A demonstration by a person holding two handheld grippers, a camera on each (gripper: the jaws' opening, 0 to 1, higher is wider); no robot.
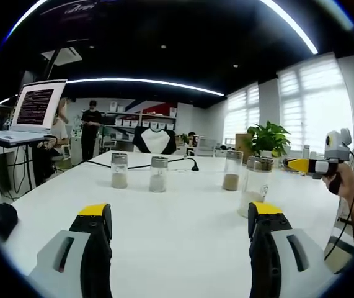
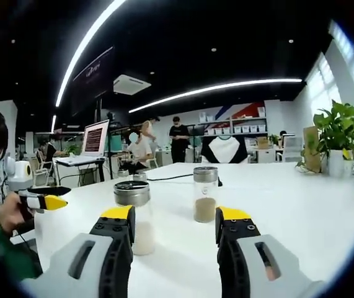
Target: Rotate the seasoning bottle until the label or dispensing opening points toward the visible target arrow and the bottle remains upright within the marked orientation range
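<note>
Several clear seasoning bottles with metal lids stand upright on the white table [image 1: 183, 248]. Two hold pale powder [image 1: 119, 171] [image 1: 158, 174], one brown powder [image 1: 232, 171], and the nearest stands at the right [image 1: 255, 185]. My left gripper [image 1: 180, 214] is open, well short of them. In the right gripper view, my right gripper [image 2: 175, 217] is open too. A white-powder bottle [image 2: 141, 217] stands just beyond its left jaw and a brown-powder bottle [image 2: 205, 194] farther off, in line with the gap. A hand holds the right gripper [image 1: 313, 165] above the table's right side. The left gripper [image 2: 43, 202] shows at the left.
A laptop [image 1: 37, 108] sits on a raised stand at the table's left, with a dark round object [image 1: 3, 218] below it. A black cable [image 1: 186, 162] runs along the far edge. A potted plant [image 1: 266, 139] stands at the back right. People stand in the background.
</note>
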